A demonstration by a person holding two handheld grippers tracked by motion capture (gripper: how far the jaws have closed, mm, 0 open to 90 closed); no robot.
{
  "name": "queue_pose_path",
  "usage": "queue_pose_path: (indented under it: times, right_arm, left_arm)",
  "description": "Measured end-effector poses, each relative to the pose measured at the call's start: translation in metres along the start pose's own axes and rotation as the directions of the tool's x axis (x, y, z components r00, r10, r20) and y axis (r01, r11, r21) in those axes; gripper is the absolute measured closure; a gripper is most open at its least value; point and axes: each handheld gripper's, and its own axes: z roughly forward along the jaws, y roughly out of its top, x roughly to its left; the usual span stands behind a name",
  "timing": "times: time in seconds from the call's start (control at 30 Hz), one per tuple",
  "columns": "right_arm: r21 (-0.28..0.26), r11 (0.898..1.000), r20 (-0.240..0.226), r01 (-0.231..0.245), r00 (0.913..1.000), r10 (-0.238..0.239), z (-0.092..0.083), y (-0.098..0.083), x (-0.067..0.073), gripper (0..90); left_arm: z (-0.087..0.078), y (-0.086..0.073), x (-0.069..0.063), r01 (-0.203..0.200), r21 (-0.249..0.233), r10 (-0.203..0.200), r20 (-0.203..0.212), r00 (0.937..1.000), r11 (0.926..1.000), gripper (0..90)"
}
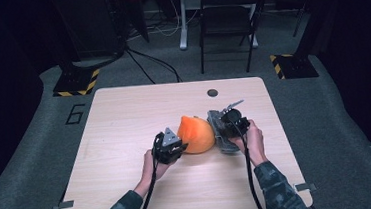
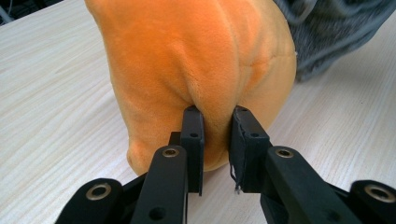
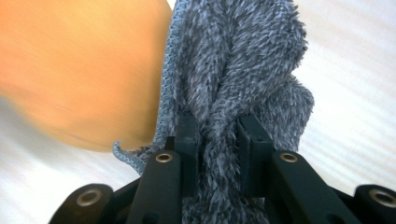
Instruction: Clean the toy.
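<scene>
1. The orange plush (image 1: pixel 196 133) sits at the centre of the high view, on the wooden table (image 1: pixel 124 119), with the grey fleece cloth (image 1: pixel 219 127) touching its right side.
2. In the left gripper view the orange plush (image 2: pixel 196 60) fills the upper middle of the frame — a fold of its fabric is pinched between the two black jaws, which stand narrow.
3. The left gripper (image 1: pixel 176 148) meets the plush from the lower left of the high view; the left gripper (image 2: pixel 217 140) grips near the toy's bottom edge.
4. The right gripper (image 1: pixel 232 123) sits just right of the plush, jaws closed narrow on the cloth.
5. In the right gripper view the right gripper (image 3: pixel 218 140) clamps a bunched ridge of grey fleece cloth (image 3: pixel 243 60) that runs up the frame — the orange plush (image 3: pixel 79 70) lies blurred at upper left, against the cloth's stitched edge.
6. Judged from this, the cloth lies on the right hand's side, so pulling it over or away from the plush would fall to the right gripper while the left steadies the toy.
</scene>
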Motion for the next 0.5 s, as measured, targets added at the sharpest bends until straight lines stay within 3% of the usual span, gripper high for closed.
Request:
queue_pose_path:
  times: [0.1,0.17,0.2,0.33,0.5]
  right_arm:
    - [-0.052,0.998,-0.036,0.019,0.9991,-0.021,-0.017,0.007,0.007,73.0]
    - [-0.057,0.998,-0.064,0.038,0.9971,-0.042,-0.020,0.010,0.016,72.9]
    - [-0.043,0.997,-0.073,0.062,0.9952,-0.065,-0.016,0.010,0.025,73.0]
    - [-0.021,0.997,-0.055,0.079,0.9953,-0.080,-0.002,0.007,0.033,73.1]
    - [-0.032,0.997,-0.054,0.074,0.9957,-0.075,0.000,0.005,0.030,73.1]
  left_arm:
    - [0.000,0.000,-0.001,0.000,-0.001,0.000,0.000,1.0000,1.0000,76.5]
    - [0.000,0.000,0.000,0.003,-0.001,-0.003,0.003,1.0000,1.0000,76.4]
    - [0.000,0.000,0.000,0.002,0.003,-0.002,0.009,1.0000,1.0000,76.2]
    - [0.001,-0.001,0.001,0.016,0.001,-0.016,0.010,0.9998,0.9999,75.0]
    - [-0.002,0.000,0.003,0.003,0.007,-0.003,0.014,0.9999,1.0000,68.2]
